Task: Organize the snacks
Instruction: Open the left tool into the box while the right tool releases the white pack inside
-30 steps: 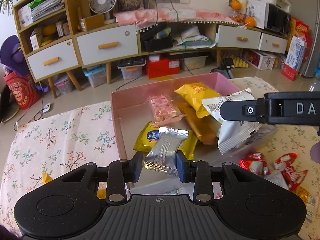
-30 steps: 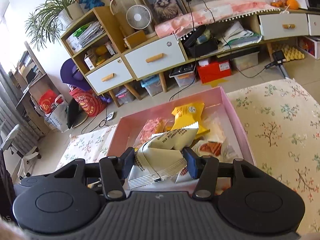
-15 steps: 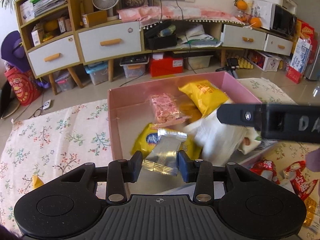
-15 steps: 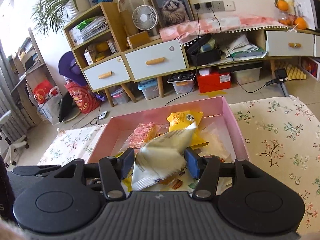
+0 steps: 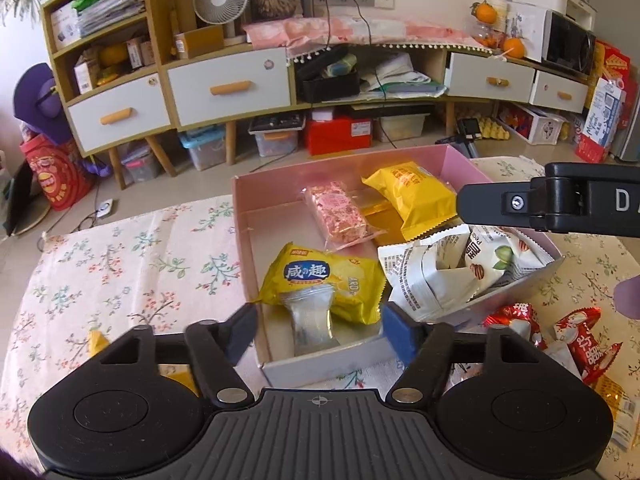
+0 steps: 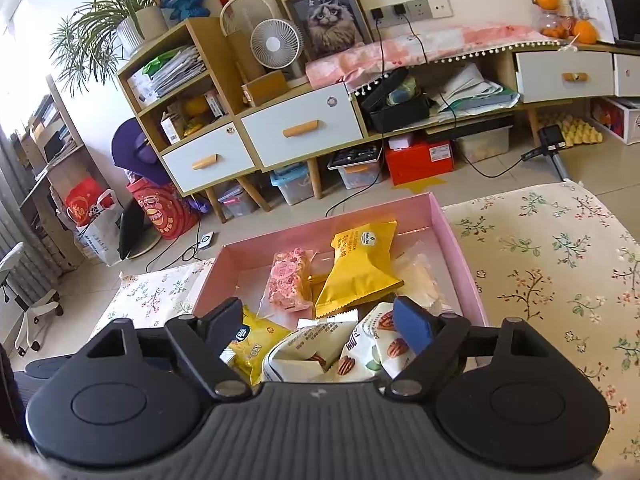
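A pink box (image 5: 240,216) on the floral cloth holds several snack packets. My left gripper (image 5: 320,328) hangs over its near wall, jaws opening. A small silver packet (image 5: 312,320) lies free below them, on a yellow packet with a blue label (image 5: 320,276). My right gripper (image 6: 320,320) is over the box (image 6: 460,264) too, jaws opening, above a loose white nut packet (image 6: 312,356). One of its fingers (image 5: 492,204) crosses the left wrist view at the right. A pink nougat packet (image 5: 340,212) and a yellow packet (image 5: 416,196) lie further back.
Red packets (image 5: 580,340) lie on the cloth right of the box, and a small yellow packet (image 5: 96,342) lies at its left. The table ends just beyond the box. A low cabinet (image 5: 228,88) stands across the floor.
Both grippers have opened. The silver packet has dropped from the left one into the box's near corner. The white packet has fallen from the right one onto the pile in the box.
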Demonstrator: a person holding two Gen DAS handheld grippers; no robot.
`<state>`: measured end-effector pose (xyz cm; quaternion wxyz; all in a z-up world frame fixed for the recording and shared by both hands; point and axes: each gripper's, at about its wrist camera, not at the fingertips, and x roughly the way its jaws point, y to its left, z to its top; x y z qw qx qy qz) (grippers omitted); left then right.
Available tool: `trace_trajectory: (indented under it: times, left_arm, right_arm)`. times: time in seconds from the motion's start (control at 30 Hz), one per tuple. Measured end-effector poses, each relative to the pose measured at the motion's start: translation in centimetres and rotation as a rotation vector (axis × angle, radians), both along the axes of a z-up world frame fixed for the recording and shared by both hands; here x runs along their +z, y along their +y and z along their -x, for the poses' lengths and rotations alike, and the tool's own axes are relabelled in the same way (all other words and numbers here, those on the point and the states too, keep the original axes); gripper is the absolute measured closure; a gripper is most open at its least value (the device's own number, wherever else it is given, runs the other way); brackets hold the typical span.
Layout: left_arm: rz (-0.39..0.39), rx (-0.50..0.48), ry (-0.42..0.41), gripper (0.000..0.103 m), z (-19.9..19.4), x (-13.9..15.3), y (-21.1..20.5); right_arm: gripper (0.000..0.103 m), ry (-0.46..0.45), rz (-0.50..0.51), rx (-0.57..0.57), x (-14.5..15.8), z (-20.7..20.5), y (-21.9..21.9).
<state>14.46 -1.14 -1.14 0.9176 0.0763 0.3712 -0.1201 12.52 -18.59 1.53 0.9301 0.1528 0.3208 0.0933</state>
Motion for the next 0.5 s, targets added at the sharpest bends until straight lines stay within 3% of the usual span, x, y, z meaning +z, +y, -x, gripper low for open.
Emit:
trace_trajectory:
  times: [0.5]
  left_arm:
    - [-0.004,0.025,0.008,0.017,4.7,0.8,0.0]
  right_arm:
    - [0.002,0.015,0.099,0.022,0.9,2.5,-0.8]
